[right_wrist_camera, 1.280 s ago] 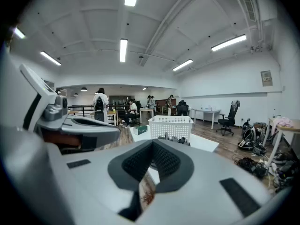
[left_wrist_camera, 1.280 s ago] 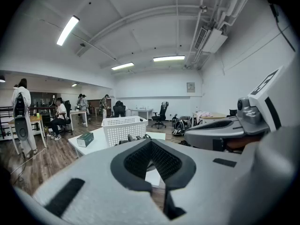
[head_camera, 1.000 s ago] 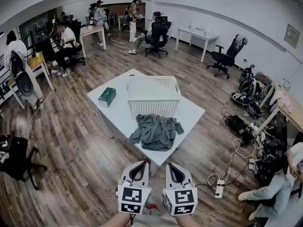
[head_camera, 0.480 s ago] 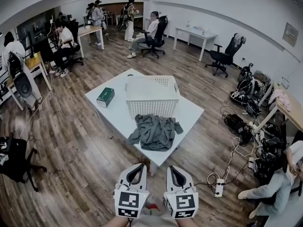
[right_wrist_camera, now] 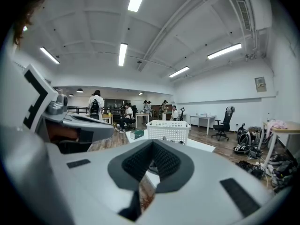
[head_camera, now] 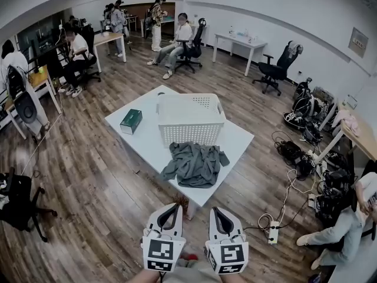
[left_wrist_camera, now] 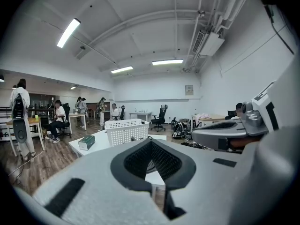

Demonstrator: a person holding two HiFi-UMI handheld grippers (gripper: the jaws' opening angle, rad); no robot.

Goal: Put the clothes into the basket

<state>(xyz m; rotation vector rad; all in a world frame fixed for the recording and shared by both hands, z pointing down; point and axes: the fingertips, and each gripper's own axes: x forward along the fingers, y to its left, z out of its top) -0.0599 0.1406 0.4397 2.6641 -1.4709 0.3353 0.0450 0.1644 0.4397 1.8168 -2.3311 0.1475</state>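
A crumpled grey garment lies on the near part of the white table, just in front of the white perforated basket. The basket shows in both gripper views too. Both grippers hang side by side near my body, short of the table's near corner and well apart from the garment. The left gripper is shut with nothing in it. To its right, the right gripper is likewise shut and holds nothing.
A green box sits on the table's left part. Office chairs, desks and several people stand at the back of the room. Bags and cables with a power strip lie on the wooden floor at right.
The view has drifted slightly. People at the back have shifted. The grippers stay shut at about the same place below the table corner.
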